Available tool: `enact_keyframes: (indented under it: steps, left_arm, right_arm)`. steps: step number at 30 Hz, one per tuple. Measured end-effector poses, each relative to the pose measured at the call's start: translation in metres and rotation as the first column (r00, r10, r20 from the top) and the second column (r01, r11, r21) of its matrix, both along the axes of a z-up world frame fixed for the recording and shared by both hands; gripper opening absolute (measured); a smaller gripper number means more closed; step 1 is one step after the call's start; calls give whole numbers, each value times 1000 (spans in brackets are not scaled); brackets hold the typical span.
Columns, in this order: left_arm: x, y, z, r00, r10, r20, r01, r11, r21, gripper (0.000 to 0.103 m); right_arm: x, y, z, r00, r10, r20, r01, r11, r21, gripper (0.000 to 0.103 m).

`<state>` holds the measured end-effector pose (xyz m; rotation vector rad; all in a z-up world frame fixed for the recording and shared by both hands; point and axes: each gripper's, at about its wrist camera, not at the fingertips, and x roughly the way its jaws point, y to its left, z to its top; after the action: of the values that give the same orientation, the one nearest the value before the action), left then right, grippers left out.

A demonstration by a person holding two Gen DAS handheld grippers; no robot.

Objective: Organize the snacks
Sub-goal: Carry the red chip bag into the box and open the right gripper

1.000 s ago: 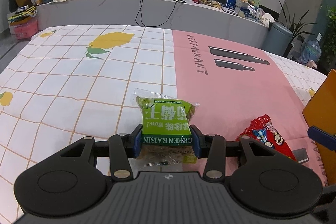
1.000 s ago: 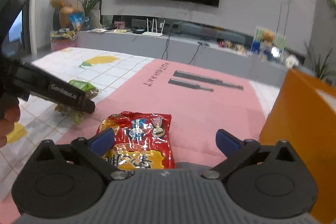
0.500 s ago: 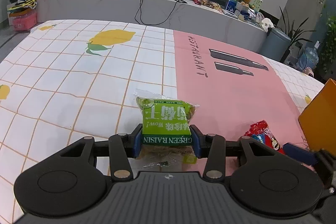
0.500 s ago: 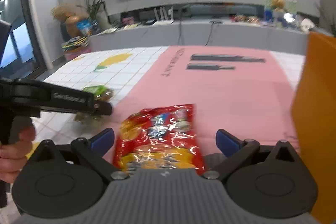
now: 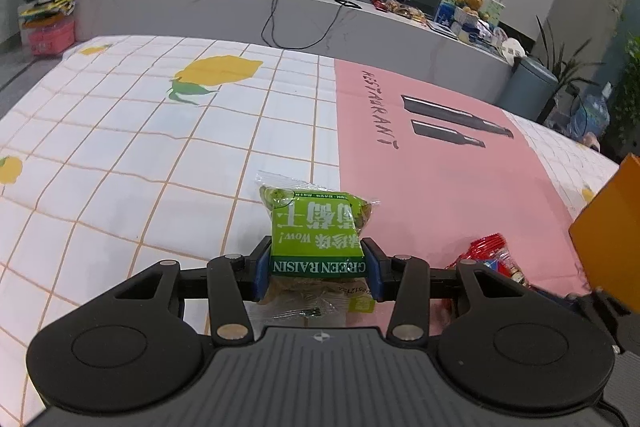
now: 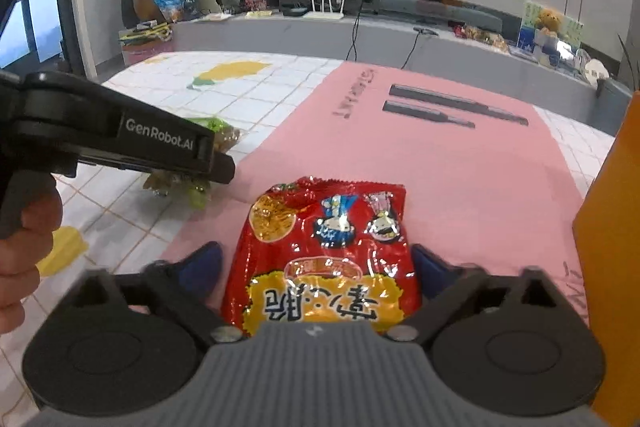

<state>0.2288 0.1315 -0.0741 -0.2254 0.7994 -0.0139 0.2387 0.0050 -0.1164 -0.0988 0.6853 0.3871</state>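
A green raisin packet lies on the lemon-print tablecloth at the edge of the pink mat. My left gripper is shut on its near end, both blue pads pressed against its sides. A red snack packet lies flat on the pink mat between the jaws of my right gripper. Those jaws are closing; the right pad is at the packet's edge and the left pad stands a little apart. The left wrist view shows the red packet at the lower right.
An orange box stands upright at the right, close to the red packet, and shows in the left wrist view too as the orange box. A hand holds the left gripper's handle. A grey cabinet runs behind the table.
My right gripper has moved forward over the red packet and its jaws have narrowed around it. The left gripper still grips the green packet in the same spot.
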Motion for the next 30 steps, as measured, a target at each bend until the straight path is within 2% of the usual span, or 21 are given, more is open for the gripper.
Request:
enact_keyframes:
  steps: [1, 3, 5, 8, 16, 25, 30]
  left_arm:
    - [0, 1, 1, 1000, 15, -3, -15, 1000, -13, 51]
    - [-1, 6, 1, 999, 42, -2, -42, 998, -41, 51]
    - [-1, 10, 2, 998, 64, -1, -64, 996, -61, 51]
    - [-3, 10, 4, 997, 72, 5, -72, 996, -50, 50]
    - [-8, 11, 9, 997, 80, 4, -80, 994, -80, 50]
    - [-24, 0, 36, 996, 66, 67, -55, 988, -146, 50]
    - [-40, -17, 64, 989, 35, 143, -11, 986, -165, 50]
  right_arm:
    - [0, -1, 1, 1000, -10, -2, 10, 1000, 3, 73]
    - [-2, -5, 2, 1000, -23, -9, 23, 1000, 17, 71]
    - [-4, -7, 3, 1000, -26, -15, 26, 999, 21, 70]
    - [-8, -11, 5, 999, -32, -19, 33, 998, 50, 69]
    - [-20, -24, 21, 999, -39, 22, 36, 991, 126, 69]
    - [-46, -54, 64, 994, -50, 102, 22, 965, 261, 69]
    - [-70, -91, 96, 984, -83, 159, 21, 934, 357, 69]
